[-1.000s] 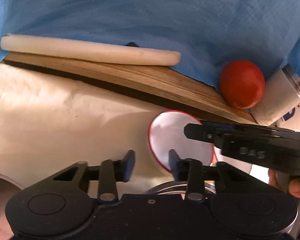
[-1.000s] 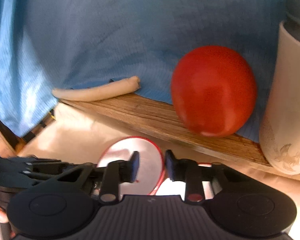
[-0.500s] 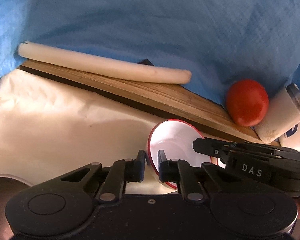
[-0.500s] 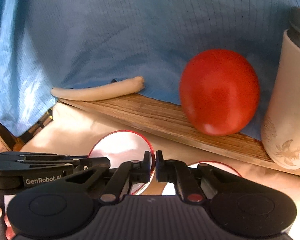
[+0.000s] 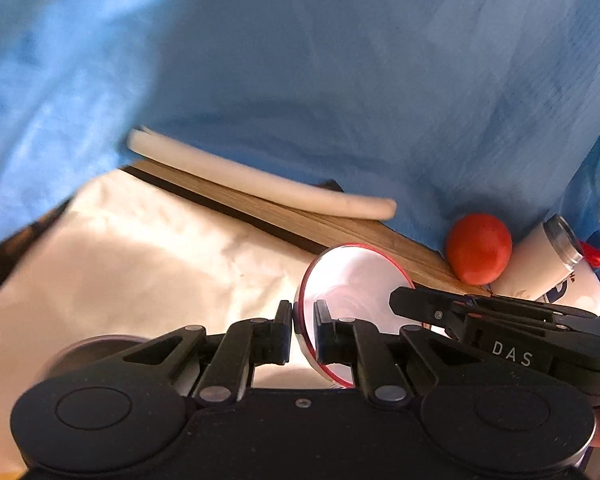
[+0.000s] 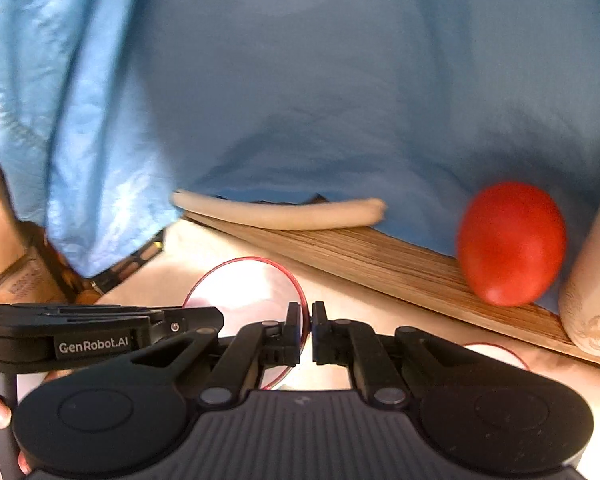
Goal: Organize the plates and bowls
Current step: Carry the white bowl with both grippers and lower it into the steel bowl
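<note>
we keep both tools, left tool [image 5: 303, 330] and right tool [image 6: 307, 330], clamped on the red-rimmed white enamel bowl [image 5: 352, 304], lifting evenly, level.

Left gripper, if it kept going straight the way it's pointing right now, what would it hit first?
The left gripper is already clamped on the red-rimmed bowl. Beyond the bowl, the wooden board probably comes first, then the blue cloth; depth is hard to judge.

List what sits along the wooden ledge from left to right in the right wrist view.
Long cream-white roll → round red tomato → cream cylindrical tumbler at the picture's right edge, all along the brown wooden ledge.
</note>
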The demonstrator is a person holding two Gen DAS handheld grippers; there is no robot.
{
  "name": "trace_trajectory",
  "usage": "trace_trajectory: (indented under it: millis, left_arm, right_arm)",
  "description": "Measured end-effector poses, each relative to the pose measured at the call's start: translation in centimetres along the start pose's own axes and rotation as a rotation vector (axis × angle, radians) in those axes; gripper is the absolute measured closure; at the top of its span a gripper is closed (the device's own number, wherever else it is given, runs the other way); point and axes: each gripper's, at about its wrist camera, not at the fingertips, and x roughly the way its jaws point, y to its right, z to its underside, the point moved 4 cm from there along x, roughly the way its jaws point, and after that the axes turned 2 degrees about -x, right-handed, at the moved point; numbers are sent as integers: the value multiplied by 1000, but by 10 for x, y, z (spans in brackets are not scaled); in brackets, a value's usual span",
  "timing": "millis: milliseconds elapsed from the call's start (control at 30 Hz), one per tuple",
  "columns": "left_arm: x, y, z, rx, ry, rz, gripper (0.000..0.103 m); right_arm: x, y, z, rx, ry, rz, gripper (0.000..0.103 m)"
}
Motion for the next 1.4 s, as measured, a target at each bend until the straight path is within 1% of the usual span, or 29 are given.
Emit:
trace_trajectory:
  millis: [267, 400, 533, 800, 1000, 1233, 1400]
  left_arm:
    - [-57, -33, 7, -26, 68, -57, 93]
    - [-78, -51, 13, -49, 83, -81, 93]
    - [-87, -66, 21, -71, 79, -99, 93]
    - [-85, -87, 48, -89, 28, -132, 93]
    - [-74, -95, 56, -86, -11, -152, 93]
    - [-64, -101, 62, -84, -48, -150, 93]
    - [-60, -104, 61, -78, -56, -157, 93]
  right_arm:
    - [-5, -49, 3, -59, 7, -82, 98]
    - [-2, -71, 6, -89, -4, -118, 98]
    - [6, -86, 11, -109, -28, -141, 98]
    - [18, -104, 27, -135, -93, -156, 98]
    - [29, -109, 32, -138, -128, -160, 98]
    - [38, -105, 35, -124, -166, -163, 97]
    - [45, -104, 36, -119, -180, -164, 97]
